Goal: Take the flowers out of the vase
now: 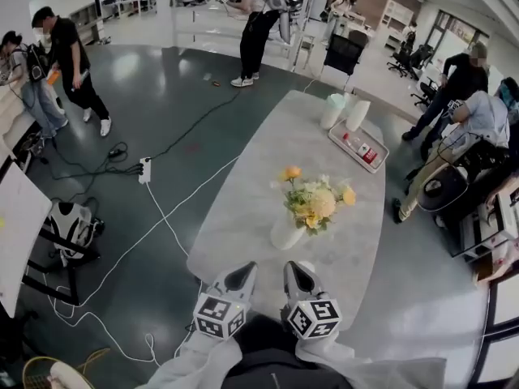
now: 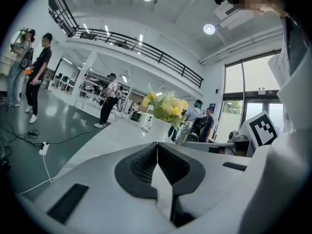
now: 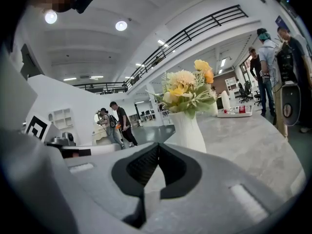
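Observation:
A white vase (image 1: 286, 233) stands on the pale marble table (image 1: 268, 160), with a bunch of yellow, cream and orange flowers (image 1: 315, 198) in it. Both grippers sit at the table's near end, just short of the vase and apart from it. My left gripper (image 1: 246, 271) is shut and empty; ahead of it the flowers (image 2: 165, 105) and vase (image 2: 159, 129) lie slightly right. My right gripper (image 1: 293, 267) is shut with nothing in it. In the right gripper view the vase (image 3: 187, 129) and flowers (image 3: 187, 90) rise close beyond the jaws, a little right of them.
At the table's far end a white tray (image 1: 358, 146) holds small items, with two white containers (image 1: 345, 112) beside it. Cables and a power strip (image 1: 145, 169) cross the dark floor on the left. Several people stand or sit around the room.

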`<state>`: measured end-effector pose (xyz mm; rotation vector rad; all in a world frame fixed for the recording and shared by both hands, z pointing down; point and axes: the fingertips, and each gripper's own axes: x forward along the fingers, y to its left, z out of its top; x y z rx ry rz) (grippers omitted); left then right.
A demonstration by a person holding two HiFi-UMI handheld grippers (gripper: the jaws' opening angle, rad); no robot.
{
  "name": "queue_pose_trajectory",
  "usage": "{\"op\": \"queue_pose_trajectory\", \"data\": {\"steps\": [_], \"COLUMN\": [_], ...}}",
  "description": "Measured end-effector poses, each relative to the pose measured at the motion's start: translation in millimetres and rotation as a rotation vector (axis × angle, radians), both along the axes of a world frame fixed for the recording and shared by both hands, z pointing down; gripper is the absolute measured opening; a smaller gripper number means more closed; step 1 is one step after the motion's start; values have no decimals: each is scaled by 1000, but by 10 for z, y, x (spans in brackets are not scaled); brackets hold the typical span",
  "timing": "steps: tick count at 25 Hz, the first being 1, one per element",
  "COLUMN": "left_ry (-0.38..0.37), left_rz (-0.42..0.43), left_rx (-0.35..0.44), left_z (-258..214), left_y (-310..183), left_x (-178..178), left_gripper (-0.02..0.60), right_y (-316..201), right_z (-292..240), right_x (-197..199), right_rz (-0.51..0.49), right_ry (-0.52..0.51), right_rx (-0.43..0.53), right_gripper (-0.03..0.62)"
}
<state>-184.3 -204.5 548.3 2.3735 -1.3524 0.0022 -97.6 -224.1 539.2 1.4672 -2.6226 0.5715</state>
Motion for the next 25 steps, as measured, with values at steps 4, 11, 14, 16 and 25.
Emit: {"op": "queue_pose_trajectory", "data": {"steps": [4,11,14,16,25], "left_ry": [-3,-22,-25,-25,-26], "left_rz": [26,44,50,49,59], "left_rx": [-5,-10,-6,-1,7], "left_z": [10,-49,-92,-111,-127], "left_y": [-155,-387,-477,-527,-731], "left_x": [162,332,387,407,440], "left_gripper": [3,3,3,3,3], "right_y": [-108,-327,-421,-454,-470], "right_z": [13,-94,-153,-158,-214], "right_x": [230,570,663,690,678], "right_rz": [40,85,102,100,19], "right_ry": [10,57,65,65,64], "right_rx": [-12,19,37,37,59], "right_gripper": [0,1,2,2,418]}}
